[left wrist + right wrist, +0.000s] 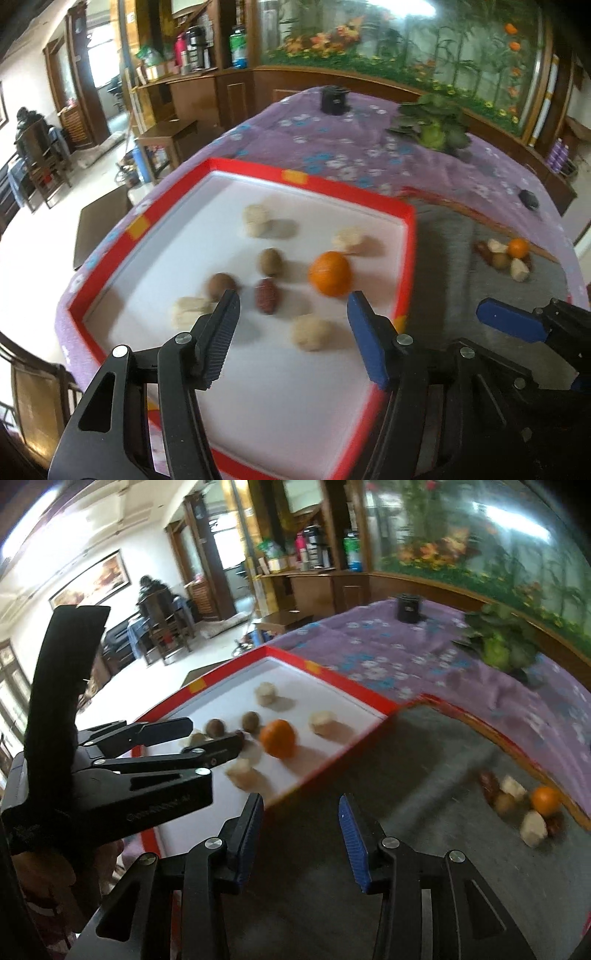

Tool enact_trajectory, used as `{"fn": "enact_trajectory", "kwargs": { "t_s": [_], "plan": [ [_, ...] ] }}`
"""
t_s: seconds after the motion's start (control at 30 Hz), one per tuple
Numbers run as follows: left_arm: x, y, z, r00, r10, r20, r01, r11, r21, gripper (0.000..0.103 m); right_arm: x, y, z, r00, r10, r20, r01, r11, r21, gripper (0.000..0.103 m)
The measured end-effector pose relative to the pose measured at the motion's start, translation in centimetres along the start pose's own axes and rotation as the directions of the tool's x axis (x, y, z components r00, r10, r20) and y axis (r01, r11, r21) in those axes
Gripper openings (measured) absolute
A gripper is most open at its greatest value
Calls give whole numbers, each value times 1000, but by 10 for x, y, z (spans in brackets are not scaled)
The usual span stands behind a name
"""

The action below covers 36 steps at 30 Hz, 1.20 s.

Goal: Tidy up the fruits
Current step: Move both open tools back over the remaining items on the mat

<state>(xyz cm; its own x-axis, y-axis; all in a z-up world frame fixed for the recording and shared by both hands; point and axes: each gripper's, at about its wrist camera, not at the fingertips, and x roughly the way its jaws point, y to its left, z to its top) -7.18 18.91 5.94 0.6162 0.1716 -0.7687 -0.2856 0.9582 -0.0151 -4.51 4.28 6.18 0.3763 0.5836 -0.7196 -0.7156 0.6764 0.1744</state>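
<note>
Over the tray's [325, 186] near edge, both tongs, left [291, 317] and right [301, 825], hang part open and empty. Fruit sits loose; the orange [330, 273] near the right rim could roll if nudged, and the pile [524, 808] by the worktop's far-right edge may scatter.

Fruits in the tray and on the mat

The red-rimmed white tray [402, 258] holds a round orange [330, 273] at three o'clock; a small fruit pile [506, 258] lies on the grey mat [454, 258] at the tray's three o'clock.
</note>
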Motion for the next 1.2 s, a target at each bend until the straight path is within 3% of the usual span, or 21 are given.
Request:
{"fn": "enact_trajectory", "kwargs": {
  "t_s": [0.57, 0.87, 1.2],
  "plan": [
    [5, -118, 4, 991, -127, -52, 134, 978, 161, 61, -62, -101, -52, 988, -152, 20, 147, 973, 180, 43],
    [26, -154, 13, 977, -177, -122, 196, 965, 174, 61, -72, -146, -69, 986, -166, 18, 154, 950, 271, 44],
    [52, -187, 20, 961, -214, -174, 248, 947, 204, 61, -70, -168, -75, 987, -161, 15, 149, 943, 297, 44]
  ]
}}
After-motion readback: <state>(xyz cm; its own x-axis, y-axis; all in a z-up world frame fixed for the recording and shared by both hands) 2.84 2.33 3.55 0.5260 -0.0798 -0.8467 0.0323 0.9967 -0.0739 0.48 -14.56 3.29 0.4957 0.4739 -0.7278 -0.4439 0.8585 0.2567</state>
